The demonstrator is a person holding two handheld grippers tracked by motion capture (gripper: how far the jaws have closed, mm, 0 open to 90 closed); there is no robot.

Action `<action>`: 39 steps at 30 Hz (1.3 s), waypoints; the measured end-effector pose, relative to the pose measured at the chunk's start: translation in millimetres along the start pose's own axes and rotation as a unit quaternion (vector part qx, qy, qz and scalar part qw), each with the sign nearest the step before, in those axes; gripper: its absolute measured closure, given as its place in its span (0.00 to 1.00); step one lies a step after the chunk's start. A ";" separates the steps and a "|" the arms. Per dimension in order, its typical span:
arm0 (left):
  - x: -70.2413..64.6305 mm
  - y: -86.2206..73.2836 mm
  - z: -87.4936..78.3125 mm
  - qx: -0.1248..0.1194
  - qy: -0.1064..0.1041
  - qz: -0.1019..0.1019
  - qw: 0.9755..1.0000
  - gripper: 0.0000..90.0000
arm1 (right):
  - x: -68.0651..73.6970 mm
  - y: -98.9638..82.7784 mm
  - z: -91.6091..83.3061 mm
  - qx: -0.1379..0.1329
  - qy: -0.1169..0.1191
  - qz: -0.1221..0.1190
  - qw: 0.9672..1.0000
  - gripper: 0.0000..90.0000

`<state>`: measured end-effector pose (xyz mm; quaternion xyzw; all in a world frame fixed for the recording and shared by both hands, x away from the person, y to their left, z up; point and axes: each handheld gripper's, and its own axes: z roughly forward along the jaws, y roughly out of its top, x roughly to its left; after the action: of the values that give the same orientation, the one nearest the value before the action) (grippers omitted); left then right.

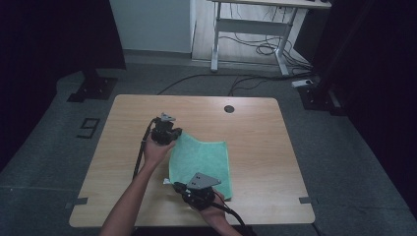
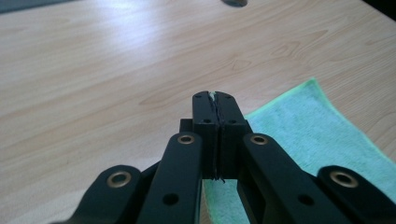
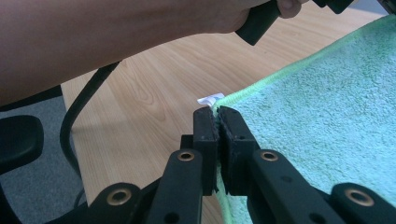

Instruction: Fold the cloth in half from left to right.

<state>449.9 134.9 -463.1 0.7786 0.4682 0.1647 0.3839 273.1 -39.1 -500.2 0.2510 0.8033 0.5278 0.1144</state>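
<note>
Both grippers [image 1: 167,132] [image 1: 193,189] pinch green cloth [image 1: 204,160] corners — on table [image 1: 255,142].

A light wooden counter [image 1: 255,132] is standing on grey floor [image 1: 354,162]; a dark round grommet [image 1: 228,108] is sitting near its far edge. A white-legged desk [image 1: 255,29] is standing beyond, cables [image 1: 260,46] lying beneath.

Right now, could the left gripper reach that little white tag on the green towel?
Probably not yet. The left gripper is shut on the towel at its far corner. The white tag sits at the near corner, beside the right gripper, which is clamped there.
</note>
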 end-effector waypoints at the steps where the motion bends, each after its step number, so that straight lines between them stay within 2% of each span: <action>1: 0.0 0.0 0.0 0.000 0.000 0.000 1.000 0.98 | 0.0 -0.1 1.9 0.002 0.001 0.000 1.000 0.95; 5: 6.5 3.8 -7.1 -0.005 0.005 -0.005 1.000 0.98 | 2.1 2.7 8.2 0.003 0.006 0.000 1.000 0.95; 10: 5.6 10.2 -18.2 -0.015 0.006 -0.002 1.000 0.98 | 4.7 6.6 5.9 -0.005 0.010 -0.004 1.000 0.95; 15: 1.4 5.3 -11.4 -0.007 0.009 0.003 1.000 0.98 | 5.0 4.1 7.3 0.000 0.008 -0.001 1.000 0.95; 18: -1.5 5.2 -9.4 -0.009 0.011 0.010 1.000 0.98 | 6.6 3.5 10.0 0.002 0.010 -0.005 1.000 0.95; 23: -0.2 18.0 -16.8 -0.018 0.012 0.013 1.000 0.98 | 9.5 10.9 15.8 -0.007 0.024 -0.001 1.000 0.95; 26: -1.1 23.5 -22.5 -0.023 0.011 0.016 1.000 0.98 | 14.9 17.0 12.8 -0.020 0.026 -0.014 0.999 0.95; 28: -2.7 23.0 -22.1 -0.022 0.013 0.019 0.999 0.98 | 13.1 16.8 9.9 -0.021 0.027 -0.013 0.999 0.95; 30: -4.1 20.5 -18.5 -0.018 0.012 0.018 1.000 0.98 | 9.2 14.2 8.4 -0.019 0.031 -0.001 0.999 0.95; 35: -5.1 13.3 -10.8 -0.008 0.011 0.015 1.000 0.98 | 5.9 7.6 9.8 -0.009 0.027 0.005 1.000 0.95; 39: -1.0 14.2 -18.4 -0.013 0.017 0.015 1.000 0.98 | 7.5 12.0 11.8 -0.015 0.034 0.002 0.999 0.95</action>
<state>446.7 138.4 -440.4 0.7779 0.4604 0.1897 0.3833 275.4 -22.0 -493.7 0.2327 0.7982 0.5483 0.0897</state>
